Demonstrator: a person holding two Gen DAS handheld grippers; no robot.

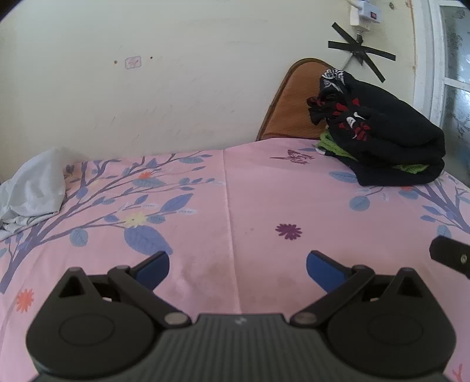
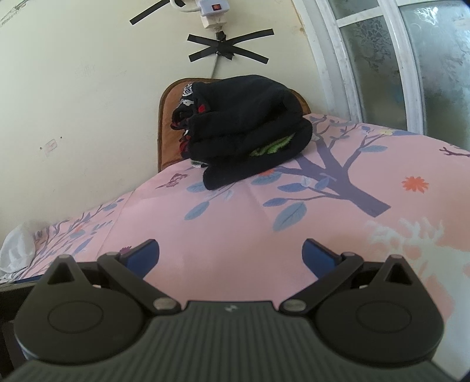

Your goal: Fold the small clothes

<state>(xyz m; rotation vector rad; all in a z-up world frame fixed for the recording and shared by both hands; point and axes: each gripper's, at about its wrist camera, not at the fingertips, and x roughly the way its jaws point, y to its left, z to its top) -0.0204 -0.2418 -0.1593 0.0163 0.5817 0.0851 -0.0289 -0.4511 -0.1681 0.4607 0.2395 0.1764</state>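
Observation:
A stack of folded dark clothes (image 1: pixel 382 138) with red, white and green parts lies at the far right of the pink flowered bedsheet (image 1: pixel 258 199). It also shows in the right wrist view (image 2: pixel 243 132), far ahead of the fingers. A crumpled pale grey garment (image 1: pixel 32 191) lies at the far left by the wall; its edge shows in the right wrist view (image 2: pixel 16 249). My left gripper (image 1: pixel 238 264) is open and empty above bare sheet. My right gripper (image 2: pixel 230 254) is open and empty above the sheet (image 2: pixel 235 223). Part of the right gripper (image 1: pixel 449 254) shows at the left wrist view's right edge.
A brown wooden chair back (image 1: pixel 293 100) stands behind the dark stack against the cream wall. A white power strip (image 2: pixel 211 11) and a taped cable hang on the wall. A frosted window with a white frame (image 2: pixel 382 58) is at the right.

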